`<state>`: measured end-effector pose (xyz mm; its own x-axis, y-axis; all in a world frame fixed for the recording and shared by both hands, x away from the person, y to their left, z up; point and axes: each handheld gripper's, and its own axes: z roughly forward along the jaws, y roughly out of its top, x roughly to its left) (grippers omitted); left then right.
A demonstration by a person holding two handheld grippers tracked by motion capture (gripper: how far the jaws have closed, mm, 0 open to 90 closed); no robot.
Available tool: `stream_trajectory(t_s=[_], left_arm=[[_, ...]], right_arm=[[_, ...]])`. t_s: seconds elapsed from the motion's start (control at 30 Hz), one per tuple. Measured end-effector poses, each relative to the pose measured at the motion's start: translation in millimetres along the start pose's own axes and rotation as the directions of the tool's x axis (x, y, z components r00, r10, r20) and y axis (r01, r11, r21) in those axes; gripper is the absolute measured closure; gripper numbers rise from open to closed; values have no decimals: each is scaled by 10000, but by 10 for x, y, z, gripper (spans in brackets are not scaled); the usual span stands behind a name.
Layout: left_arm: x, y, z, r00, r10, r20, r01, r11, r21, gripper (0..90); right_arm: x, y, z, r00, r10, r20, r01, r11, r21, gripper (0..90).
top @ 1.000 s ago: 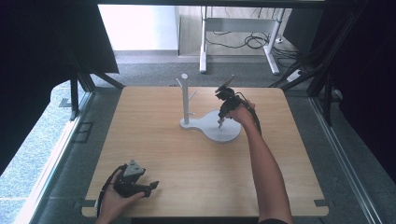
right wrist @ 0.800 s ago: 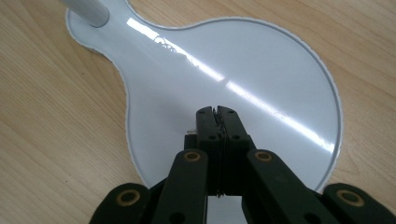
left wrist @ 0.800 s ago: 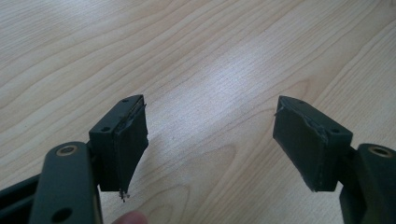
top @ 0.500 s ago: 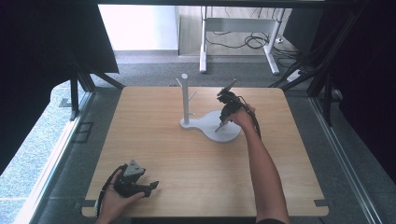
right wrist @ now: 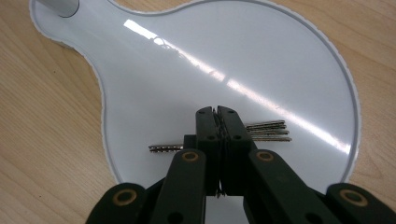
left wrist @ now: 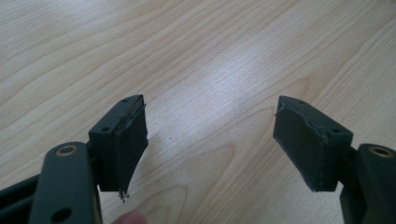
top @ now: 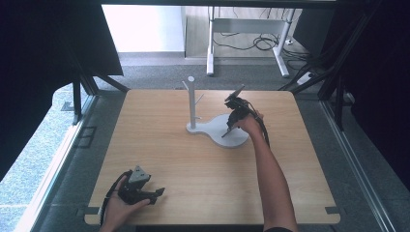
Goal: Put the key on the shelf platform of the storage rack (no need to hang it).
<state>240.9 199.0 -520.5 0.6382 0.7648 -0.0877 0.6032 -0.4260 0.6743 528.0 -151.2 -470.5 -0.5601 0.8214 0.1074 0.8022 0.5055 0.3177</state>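
Right gripper hovers low over the white stand base at the table's far side, jaws pinched shut on a bunch of keys — blades jut out either side, just above or touching the glossy base. Likely the keys are being set down; next, the jaws must open and lift away. Left gripper rests open near the front edge — nothing between its pads.
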Motion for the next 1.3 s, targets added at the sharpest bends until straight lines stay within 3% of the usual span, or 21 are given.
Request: stream_trajectory(t_s=[0.4, 0.67, 0.83, 1.07, 1.3], left_arm=[[4, -4, 12, 10000, 15, -18, -15, 10000, 77, 263], [15, -6, 4, 10000, -23, -49, 23, 10000, 25, 263], [11, -4, 7, 10000, -6, -43, 7, 10000, 67, 263], [22, -7, 3, 10000, -18, -64, 18, 10000, 38, 262], [18, -3, -5, 9999, 45, -93, -44, 10000, 31, 262]], right_arm=[[-24, -44, -15, 10000, -47, -18, 47, 9999, -128, 857], [-32, -67, -108, 9999, -115, -34, 114, 9993, -359, 695], [-31, -91, -203, 9999, -112, -119, 102, 9969, -774, 555], [38, -182, -365, 9986, -487, -185, 454, 9879, -1484, 451], [126, -400, -509, 9956, -934, -59, 901, 9740, -2079, 431]])
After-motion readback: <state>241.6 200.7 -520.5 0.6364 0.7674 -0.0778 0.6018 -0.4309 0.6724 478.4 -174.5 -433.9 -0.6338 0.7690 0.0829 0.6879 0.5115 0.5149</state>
